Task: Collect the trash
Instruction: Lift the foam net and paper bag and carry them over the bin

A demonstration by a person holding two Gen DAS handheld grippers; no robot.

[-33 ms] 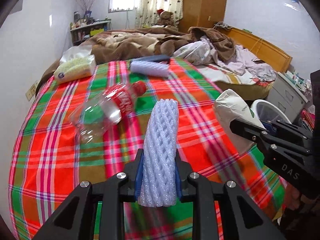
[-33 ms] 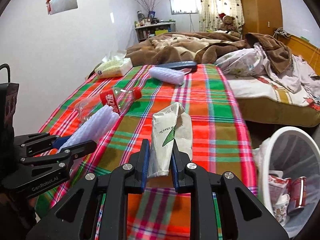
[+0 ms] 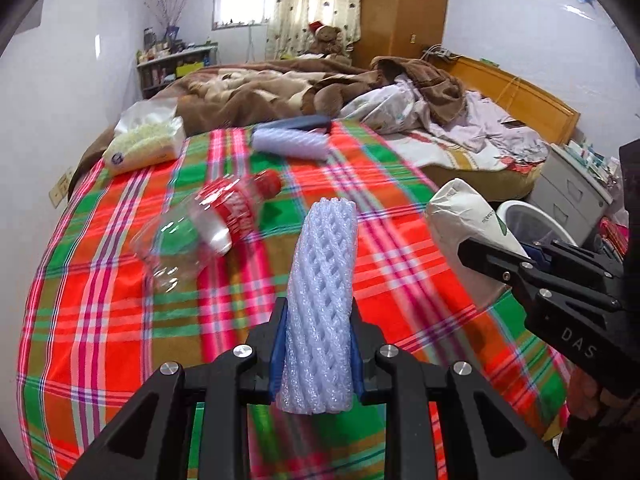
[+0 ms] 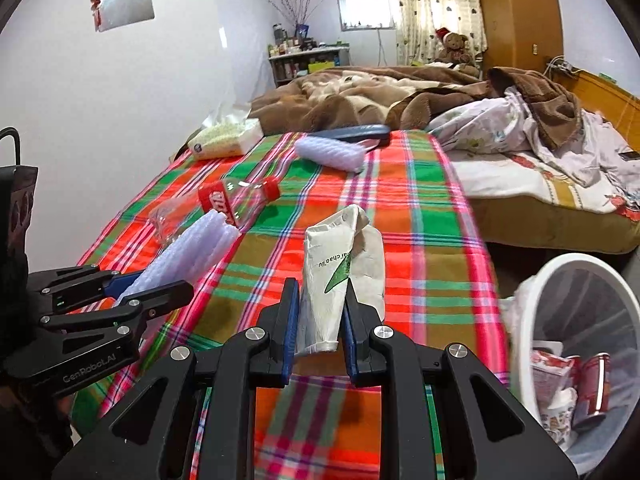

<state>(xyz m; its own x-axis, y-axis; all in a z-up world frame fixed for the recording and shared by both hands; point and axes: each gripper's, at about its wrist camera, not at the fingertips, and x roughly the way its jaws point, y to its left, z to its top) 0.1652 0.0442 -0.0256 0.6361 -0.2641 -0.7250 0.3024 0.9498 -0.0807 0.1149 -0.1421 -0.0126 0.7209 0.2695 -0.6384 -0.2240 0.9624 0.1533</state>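
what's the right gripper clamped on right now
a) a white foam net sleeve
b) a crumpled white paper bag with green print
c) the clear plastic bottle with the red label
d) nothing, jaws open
b: in the right wrist view the right gripper pinches the crumpled white paper bag between its blue pads, while the left gripper holds the foam net sleeve.

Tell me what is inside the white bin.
The white bin holds a red can and crumpled printed wrappers; anything beneath them is covered.
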